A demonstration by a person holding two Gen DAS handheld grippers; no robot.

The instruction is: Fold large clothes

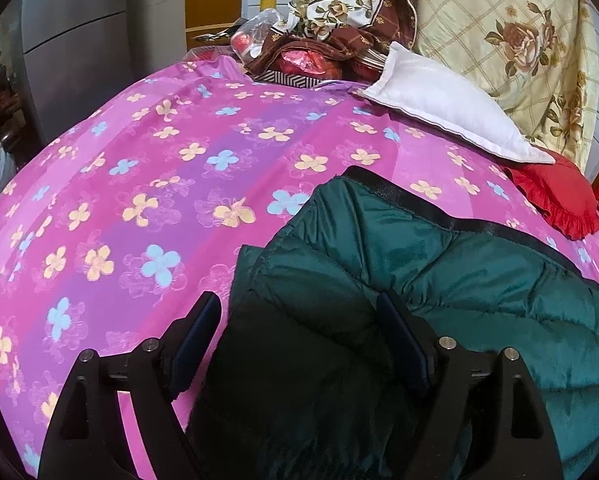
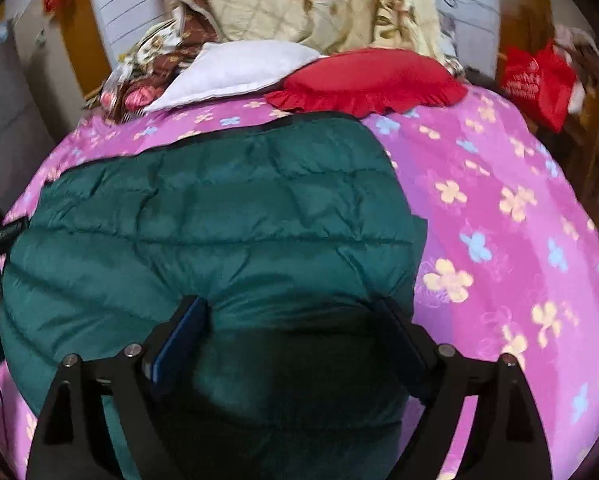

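Soft, even indoor light, no glare. Strong fisheye bending and dark corners. Right wrist view motion-blurred throughout; left wrist view sharper.

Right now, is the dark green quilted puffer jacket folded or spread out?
Folded: the dark green quilted puffer jacket lies as a compact block on the pink flowered bedsheet, no sleeves showing.
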